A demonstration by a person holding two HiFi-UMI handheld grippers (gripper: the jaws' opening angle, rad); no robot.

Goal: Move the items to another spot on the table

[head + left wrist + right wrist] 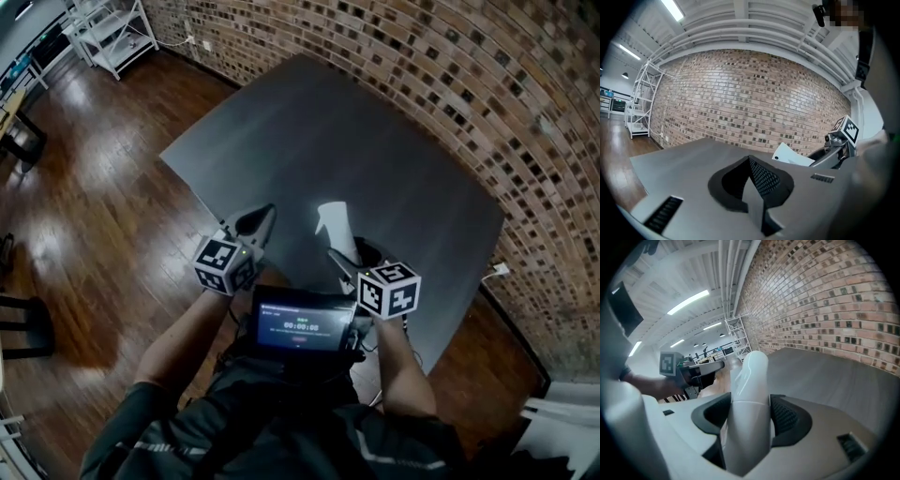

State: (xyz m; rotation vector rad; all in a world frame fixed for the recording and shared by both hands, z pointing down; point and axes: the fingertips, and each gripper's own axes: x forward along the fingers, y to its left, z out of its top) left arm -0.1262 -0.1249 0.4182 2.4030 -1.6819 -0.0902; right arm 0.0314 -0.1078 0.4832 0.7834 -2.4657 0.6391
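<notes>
Left gripper [266, 217] hovers level over the near part of the grey table [328, 131], its jaws drawn together. Just to its right is the white tube [331, 223] — raised off the table, its flat end pointing away from the person. The right gripper [749, 417] is clamped on the tube's narrow end, black pads [786, 417] pressing on both sides. The two grippers sit side by side — near but apart — just ahead of a small screen [302, 323] at the person's chest.

Left gripper [261, 223] left of right gripper [337, 242], item [332, 221] between right jaws, both over table [375, 141] near edge; wall [450, 75] behind.
</notes>
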